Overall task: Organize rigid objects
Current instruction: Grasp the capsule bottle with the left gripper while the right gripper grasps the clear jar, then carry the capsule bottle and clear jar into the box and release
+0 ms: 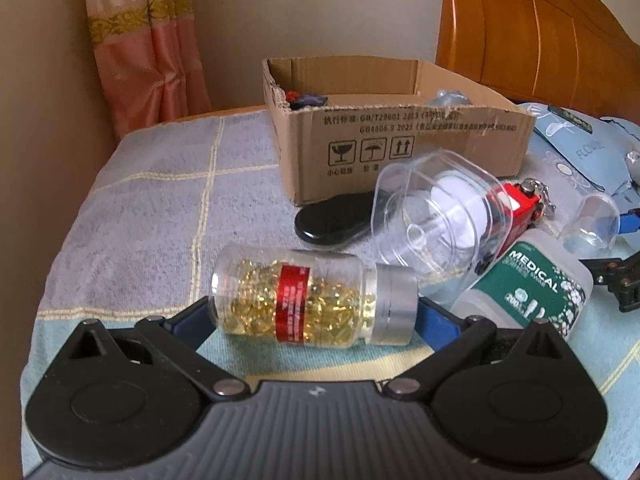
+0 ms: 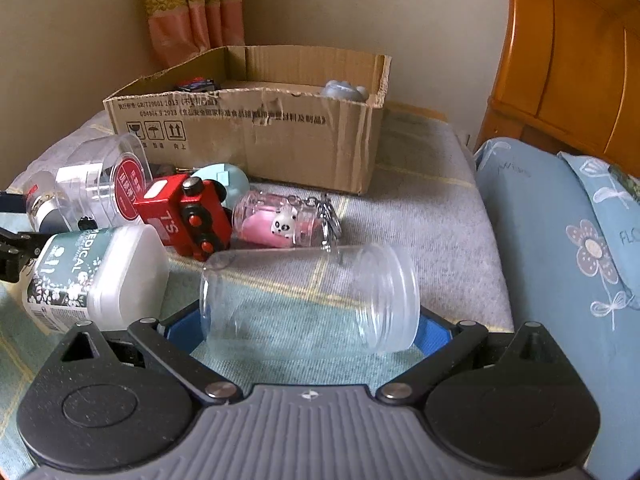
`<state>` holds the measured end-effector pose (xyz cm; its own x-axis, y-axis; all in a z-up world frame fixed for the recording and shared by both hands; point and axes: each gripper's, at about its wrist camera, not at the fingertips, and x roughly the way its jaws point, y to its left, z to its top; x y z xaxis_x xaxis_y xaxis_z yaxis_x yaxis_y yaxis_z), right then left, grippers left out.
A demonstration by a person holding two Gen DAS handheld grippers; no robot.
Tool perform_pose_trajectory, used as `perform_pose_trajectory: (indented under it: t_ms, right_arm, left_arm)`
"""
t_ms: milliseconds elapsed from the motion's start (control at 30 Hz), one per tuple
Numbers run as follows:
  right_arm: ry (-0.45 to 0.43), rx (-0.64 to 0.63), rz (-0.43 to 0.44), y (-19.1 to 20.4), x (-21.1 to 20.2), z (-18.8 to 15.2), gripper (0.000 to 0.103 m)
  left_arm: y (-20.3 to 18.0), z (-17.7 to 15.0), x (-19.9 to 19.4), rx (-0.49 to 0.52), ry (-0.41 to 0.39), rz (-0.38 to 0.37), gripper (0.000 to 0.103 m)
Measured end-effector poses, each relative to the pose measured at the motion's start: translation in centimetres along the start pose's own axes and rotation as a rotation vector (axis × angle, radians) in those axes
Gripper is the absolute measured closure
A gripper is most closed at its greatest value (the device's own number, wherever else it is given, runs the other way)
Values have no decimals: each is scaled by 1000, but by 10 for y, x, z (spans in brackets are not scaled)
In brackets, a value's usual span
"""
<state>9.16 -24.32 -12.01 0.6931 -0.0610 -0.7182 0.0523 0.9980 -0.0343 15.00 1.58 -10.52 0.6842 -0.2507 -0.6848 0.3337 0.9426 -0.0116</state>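
Here, a grey-and-teal checked towel [image 1: 152,200] covers the bed beside a wooden headboard [image 1: 520,28]; left hand-held gripper [image 1: 314,312] clamps a clear capsule bottle [image 1: 304,300] lying sideways; right hand-held gripper [image 2: 308,320] clamps an empty clear plastic jar [image 2: 312,296].

Behind, at the wall corner, a pink and cream curtain [image 1: 148,40] with a gold patterned band, hanging to the bed's far edge. To the right, an orange wooden headboard [image 1: 532,32] with raised panels. Below it, pale blue pillows [image 2: 552,216] printed with flowers and white stitching. Underneath everything, a grey and teal bedspread [image 1: 152,208] crossed by yellow lines
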Motion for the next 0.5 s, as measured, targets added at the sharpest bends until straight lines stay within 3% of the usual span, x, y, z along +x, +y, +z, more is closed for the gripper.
perform_pose_trajectory:
  t_ms: [200,300,500]
  right_arm:
    - [-4,-12,9,2,-6,5,2]
    - [9,-25,-11,3,-8,8,10]
    - [35,-43,13,0,-13,10,10]
  left_arm:
    - [-2,7,1,42,4,-1,4]
    - [-4,11,0,69,8,6,9]
    - [2,13,0,66,57,-27,9]
